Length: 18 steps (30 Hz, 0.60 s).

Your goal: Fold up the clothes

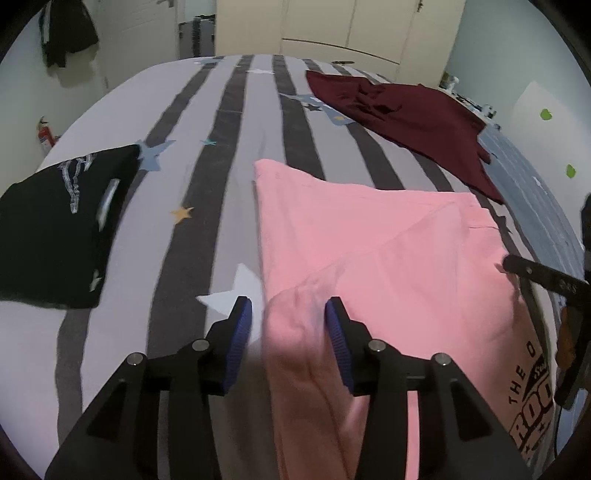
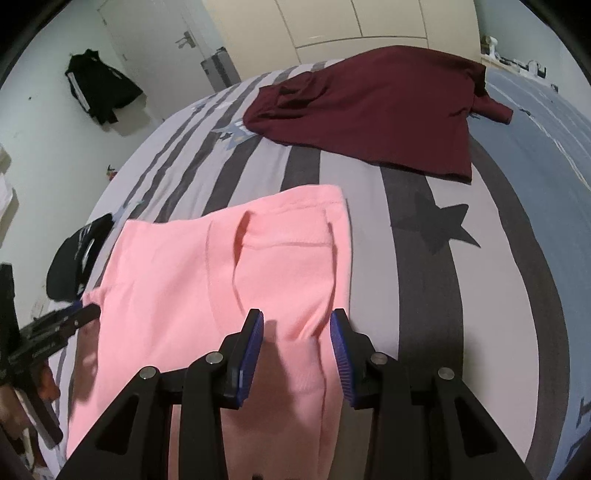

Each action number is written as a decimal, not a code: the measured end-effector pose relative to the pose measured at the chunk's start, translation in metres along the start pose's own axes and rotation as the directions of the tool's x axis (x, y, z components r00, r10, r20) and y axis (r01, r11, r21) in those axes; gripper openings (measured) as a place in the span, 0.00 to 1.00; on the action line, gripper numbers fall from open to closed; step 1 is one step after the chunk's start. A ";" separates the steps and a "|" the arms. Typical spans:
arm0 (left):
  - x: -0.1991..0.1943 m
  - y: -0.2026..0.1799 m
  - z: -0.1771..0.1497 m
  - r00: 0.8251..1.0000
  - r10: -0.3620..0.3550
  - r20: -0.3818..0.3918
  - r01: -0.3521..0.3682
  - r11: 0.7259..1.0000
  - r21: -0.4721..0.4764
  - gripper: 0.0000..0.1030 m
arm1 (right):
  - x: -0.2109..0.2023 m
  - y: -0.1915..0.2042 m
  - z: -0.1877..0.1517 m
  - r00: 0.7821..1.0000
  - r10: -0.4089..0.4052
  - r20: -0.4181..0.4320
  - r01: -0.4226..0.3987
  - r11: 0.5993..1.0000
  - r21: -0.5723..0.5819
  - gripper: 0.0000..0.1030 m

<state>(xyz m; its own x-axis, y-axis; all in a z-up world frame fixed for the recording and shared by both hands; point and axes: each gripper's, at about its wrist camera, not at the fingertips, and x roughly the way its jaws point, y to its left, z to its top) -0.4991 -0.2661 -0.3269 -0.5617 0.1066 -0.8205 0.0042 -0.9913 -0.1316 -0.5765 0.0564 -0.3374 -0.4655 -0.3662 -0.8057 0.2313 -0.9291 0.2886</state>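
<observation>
A pink shirt (image 1: 388,240) (image 2: 221,266) lies partly folded on the striped bed cover (image 1: 221,147), with black print showing near its right lower edge in the left wrist view. My left gripper (image 1: 288,325) is open over the shirt's left edge. A ridge of pink cloth runs between its blue pads, and the left pad stands apart from it. My right gripper (image 2: 297,339) is open over the shirt's right edge, with a raised fold between its pads and gaps on both sides. Each gripper also shows at the edge of the other's view.
A maroon garment (image 1: 413,114) (image 2: 369,107) lies spread at the far side of the bed. A folded black shirt (image 1: 55,229) (image 2: 74,251) sits to the left. A dark jacket (image 2: 99,88) hangs on the wall, and wardrobe doors (image 1: 332,26) stand behind the bed.
</observation>
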 end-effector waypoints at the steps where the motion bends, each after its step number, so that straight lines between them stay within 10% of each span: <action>1: 0.000 -0.001 0.001 1.000 -0.001 0.006 0.001 1.000 0.005 0.29 | 0.003 0.001 0.003 1.000 0.003 0.002 -0.003 1.000 0.003 0.33; 14: 0.008 -0.008 -0.001 1.000 0.011 0.009 -0.012 0.999 0.041 0.13 | 0.029 -0.008 0.035 1.000 0.009 0.002 -0.009 0.999 0.045 0.32; 18: 0.008 -0.009 0.000 1.000 0.018 0.014 -0.019 0.999 0.036 0.11 | 0.035 -0.012 0.042 0.999 0.032 -0.007 -0.032 0.998 0.055 0.11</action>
<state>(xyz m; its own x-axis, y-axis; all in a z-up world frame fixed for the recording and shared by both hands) -0.5033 -0.2560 -0.3322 -0.5727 0.0874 -0.8151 -0.0148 -0.9952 -0.0962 -0.6313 0.0524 -0.3471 -0.4514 -0.3957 -0.7998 0.1986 -0.9184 0.3423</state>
